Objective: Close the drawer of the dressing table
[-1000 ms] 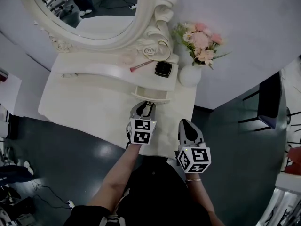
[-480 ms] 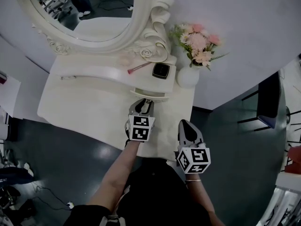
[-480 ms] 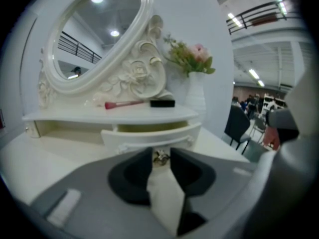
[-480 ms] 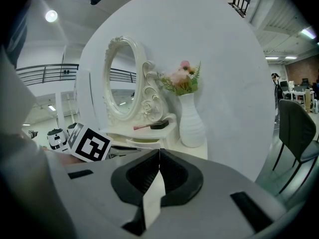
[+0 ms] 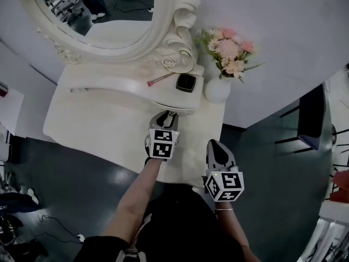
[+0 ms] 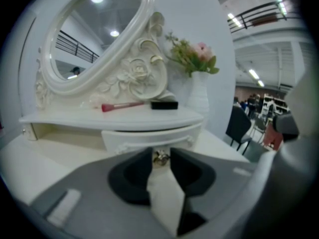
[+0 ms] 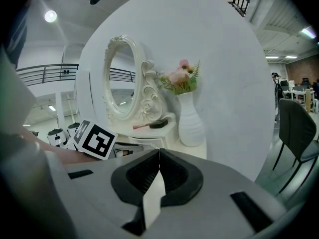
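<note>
The white dressing table (image 5: 92, 119) has a small drawer (image 6: 149, 137) under its raised shelf, and the drawer front sits almost flush beneath the shelf edge. My left gripper (image 5: 167, 115) reaches to the drawer front. In the left gripper view its jaws (image 6: 161, 154) close on the little metal drawer knob (image 6: 160, 158). My right gripper (image 5: 216, 145) hangs back over the table's near right edge, apart from the drawer. Its jaws (image 7: 159, 151) are shut with nothing between them.
On the shelf lie a pink brush (image 5: 161, 79) and a black compact (image 5: 186, 82). A white vase of flowers (image 5: 218, 89) stands right of the drawer. The oval mirror (image 5: 103, 15) rises behind. A dark chair (image 5: 311, 119) stands at the right.
My left gripper has moved toward the mirror with the knob. The drawer, which stuck out from under the shelf, has slid in. The right gripper has stayed put.
</note>
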Demonstrator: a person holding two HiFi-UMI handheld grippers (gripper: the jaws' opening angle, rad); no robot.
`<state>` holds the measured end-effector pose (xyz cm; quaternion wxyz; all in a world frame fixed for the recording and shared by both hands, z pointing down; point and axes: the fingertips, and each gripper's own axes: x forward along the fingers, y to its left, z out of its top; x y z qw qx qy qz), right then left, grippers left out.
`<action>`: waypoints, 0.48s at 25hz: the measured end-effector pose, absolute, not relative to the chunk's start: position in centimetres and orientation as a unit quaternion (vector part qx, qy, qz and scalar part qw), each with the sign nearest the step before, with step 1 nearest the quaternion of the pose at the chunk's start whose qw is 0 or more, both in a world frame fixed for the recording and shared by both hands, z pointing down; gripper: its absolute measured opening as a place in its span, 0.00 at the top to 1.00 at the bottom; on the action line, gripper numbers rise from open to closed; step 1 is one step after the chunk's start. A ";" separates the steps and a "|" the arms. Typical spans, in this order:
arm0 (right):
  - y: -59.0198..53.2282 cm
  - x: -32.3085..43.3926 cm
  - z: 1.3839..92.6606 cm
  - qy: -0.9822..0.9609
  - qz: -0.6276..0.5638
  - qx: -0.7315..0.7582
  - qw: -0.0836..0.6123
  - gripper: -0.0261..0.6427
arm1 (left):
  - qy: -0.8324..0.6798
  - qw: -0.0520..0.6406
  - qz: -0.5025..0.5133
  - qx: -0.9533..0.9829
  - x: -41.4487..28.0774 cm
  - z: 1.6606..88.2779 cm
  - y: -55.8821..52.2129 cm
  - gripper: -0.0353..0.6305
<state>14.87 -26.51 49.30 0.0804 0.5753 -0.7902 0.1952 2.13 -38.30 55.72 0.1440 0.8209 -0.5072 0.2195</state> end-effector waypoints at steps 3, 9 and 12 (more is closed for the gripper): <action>-26.5 14.9 49.3 -0.790 0.195 0.575 0.079 0.95 | -0.508 0.141 0.219 0.821 2.2 55.6 -38.9 0.77; -26.5 15.1 49.5 -0.788 0.199 0.577 0.079 0.95 | -0.508 0.138 0.223 0.820 2.5 55.8 -40.2 0.77; -26.4 15.3 49.4 -0.787 0.199 0.579 0.079 0.95 | -0.509 0.136 0.224 0.820 2.5 55.7 -40.5 0.77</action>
